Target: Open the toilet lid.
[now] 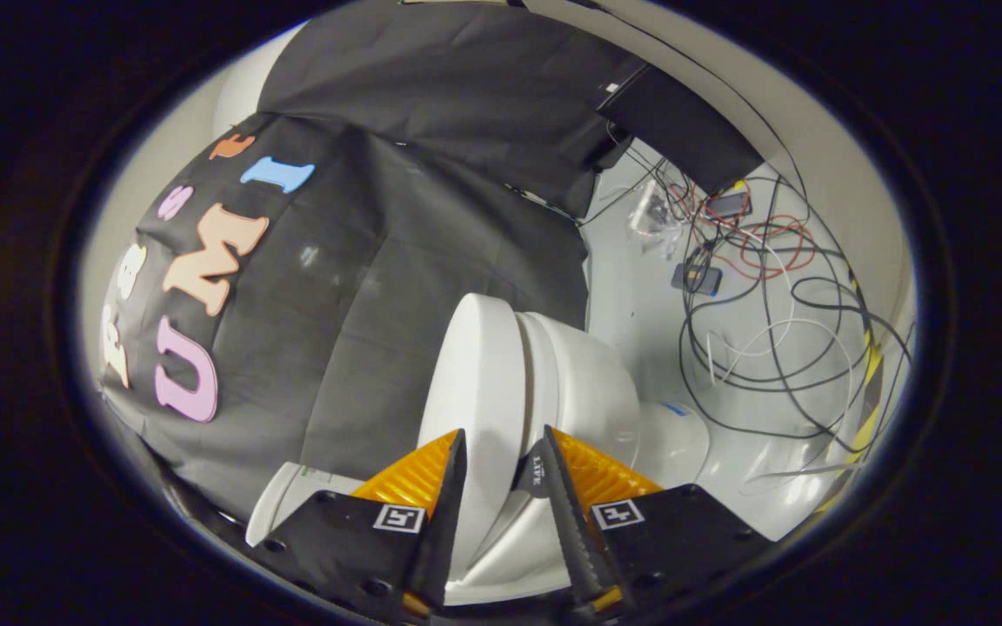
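- The gripper has the toilet lid between its two fingers, one on each face of the lid's edge; both look pressed against it, so it is grasping the lid.
- The lid is lifted off the seat, standing apart from it at an angle.
- The bowl sits just beyond the seat.
- The tank is beside the left finger.
- Cables sprawl on the floor well beyond the toilet.
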Motion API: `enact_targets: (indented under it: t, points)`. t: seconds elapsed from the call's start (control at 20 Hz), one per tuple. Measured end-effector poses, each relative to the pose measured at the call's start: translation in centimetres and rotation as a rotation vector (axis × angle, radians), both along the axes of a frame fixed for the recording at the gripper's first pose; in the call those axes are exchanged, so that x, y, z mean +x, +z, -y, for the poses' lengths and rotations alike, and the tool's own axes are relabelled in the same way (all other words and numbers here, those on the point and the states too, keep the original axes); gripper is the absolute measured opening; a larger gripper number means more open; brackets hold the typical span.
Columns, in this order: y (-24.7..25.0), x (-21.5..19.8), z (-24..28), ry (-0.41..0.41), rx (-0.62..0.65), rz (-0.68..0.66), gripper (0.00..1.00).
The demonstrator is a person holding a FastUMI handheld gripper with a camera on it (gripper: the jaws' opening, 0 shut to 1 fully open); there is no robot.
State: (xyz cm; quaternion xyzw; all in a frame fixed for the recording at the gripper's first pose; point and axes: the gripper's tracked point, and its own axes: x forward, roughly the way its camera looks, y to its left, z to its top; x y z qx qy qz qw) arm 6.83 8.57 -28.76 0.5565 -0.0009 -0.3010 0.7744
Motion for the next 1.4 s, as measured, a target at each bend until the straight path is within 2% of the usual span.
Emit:
enact_targets:
  t: [0.1,0.2,0.35,0.5,0.6,0.9,1.2,1.4]
  points:
    - [-0.1,-0.6,-0.2,-0.015,0.002,-0.002,0.55]
    - [-1.2,-0.8,-0.7,-0.009,0.026,-0.032,0.55]
    - [-1.4,0.0,-1.2,0.017,0.058,-0.004,0.55]
    - [-3.6,-0.1,-0.9,0.006,0.129,-0.068,0.27]
    - [-3.2,0.4,-0.7,0.007,0.144,-0.05,0.08]
    - [-3.1,2.1,-0.7,0.076,0.178,-0.043,0.08]
    - [-0.5,2.4,-1.1,0.101,0.122,0.003,0.08]
    - [3.0,2.6,-1.6,0.114,0.01,0.009,0.08]
